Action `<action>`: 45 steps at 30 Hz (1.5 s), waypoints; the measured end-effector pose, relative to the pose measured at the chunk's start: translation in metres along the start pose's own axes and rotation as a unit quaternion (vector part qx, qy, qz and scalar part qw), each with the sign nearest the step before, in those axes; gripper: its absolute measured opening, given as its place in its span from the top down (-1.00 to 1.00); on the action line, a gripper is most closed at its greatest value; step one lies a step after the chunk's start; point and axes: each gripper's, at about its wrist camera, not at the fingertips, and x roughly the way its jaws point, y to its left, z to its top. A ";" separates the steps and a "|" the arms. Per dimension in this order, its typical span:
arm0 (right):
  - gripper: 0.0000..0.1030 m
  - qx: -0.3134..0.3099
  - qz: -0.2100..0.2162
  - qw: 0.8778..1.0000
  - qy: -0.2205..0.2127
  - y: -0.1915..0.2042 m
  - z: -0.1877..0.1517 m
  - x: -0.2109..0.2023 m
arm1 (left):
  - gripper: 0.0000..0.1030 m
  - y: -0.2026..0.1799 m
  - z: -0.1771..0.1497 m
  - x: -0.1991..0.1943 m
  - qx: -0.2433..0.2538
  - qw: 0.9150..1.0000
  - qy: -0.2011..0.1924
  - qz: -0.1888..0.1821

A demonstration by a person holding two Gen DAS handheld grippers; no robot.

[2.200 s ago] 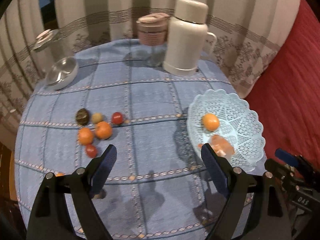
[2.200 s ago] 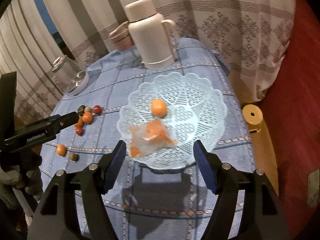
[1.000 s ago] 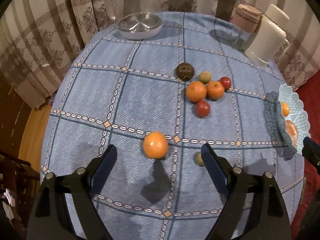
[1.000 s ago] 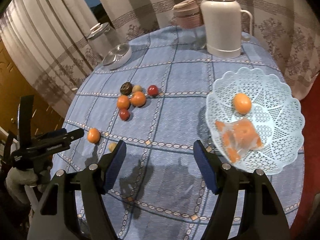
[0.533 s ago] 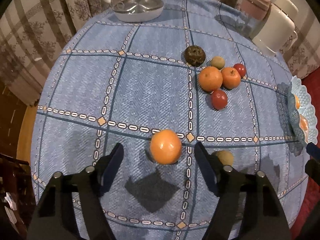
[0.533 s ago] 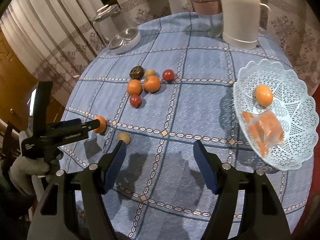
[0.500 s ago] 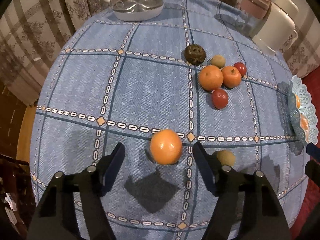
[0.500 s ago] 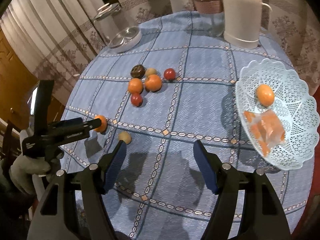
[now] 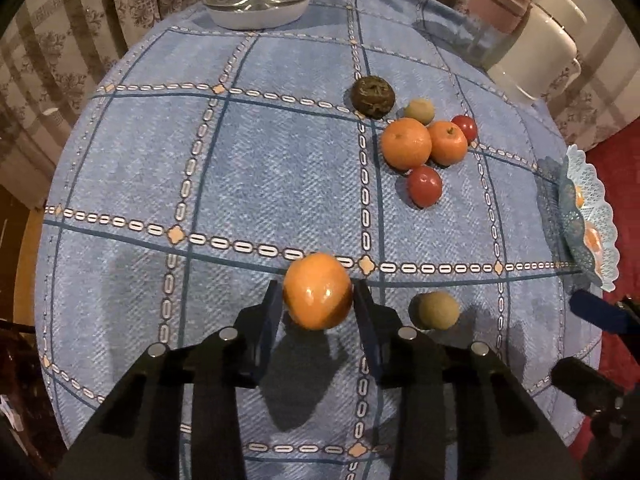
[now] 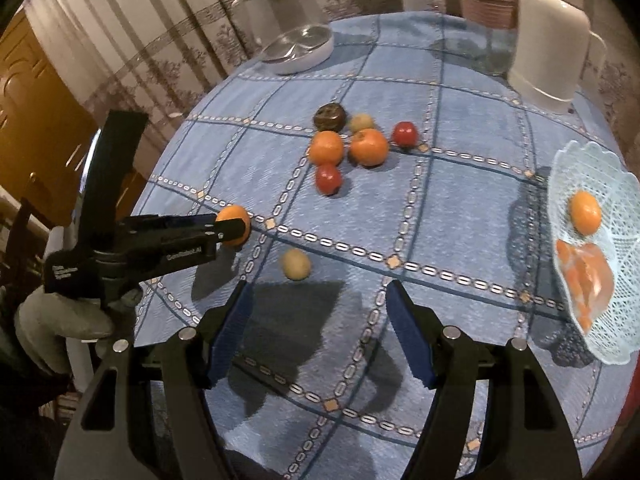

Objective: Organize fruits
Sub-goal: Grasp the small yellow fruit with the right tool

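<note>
My left gripper (image 9: pixel 317 300) is shut on an orange (image 9: pixel 318 290) near the table's front left; the right wrist view shows the same orange (image 10: pixel 237 224) at the tip of that gripper (image 10: pixel 230 226). A small yellow-green fruit (image 9: pixel 435 310) lies just right of it. A cluster of two oranges (image 9: pixel 406 143), two red fruits (image 9: pixel 424 186), a dark brown fruit (image 9: pixel 373 97) and a small green one lies further back. The pale blue lattice basket (image 10: pixel 624 320) at the right holds an orange (image 10: pixel 585 213) and a bag of orange pieces (image 10: pixel 588 276). My right gripper (image 10: pixel 318 316) is open and empty above the table's front.
A white thermos jug (image 10: pixel 550 40), a pink lidded jar (image 10: pixel 486 0) and a round metal dish (image 10: pixel 298 50) stand at the back of the blue checked tablecloth (image 10: pixel 440 208). Curtains hang behind. A red sofa (image 9: pixel 612 168) is to the right.
My left gripper has moved forward and closed its jaws on the orange. The right gripper has shifted slightly closer to the small yellow-green fruit and stays open.
</note>
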 end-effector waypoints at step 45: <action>0.49 0.001 -0.016 0.999 0.033 0.014 0.013 0.051 | -0.13 0.035 -0.011 -0.021 -0.024 1.000 -0.003 0.010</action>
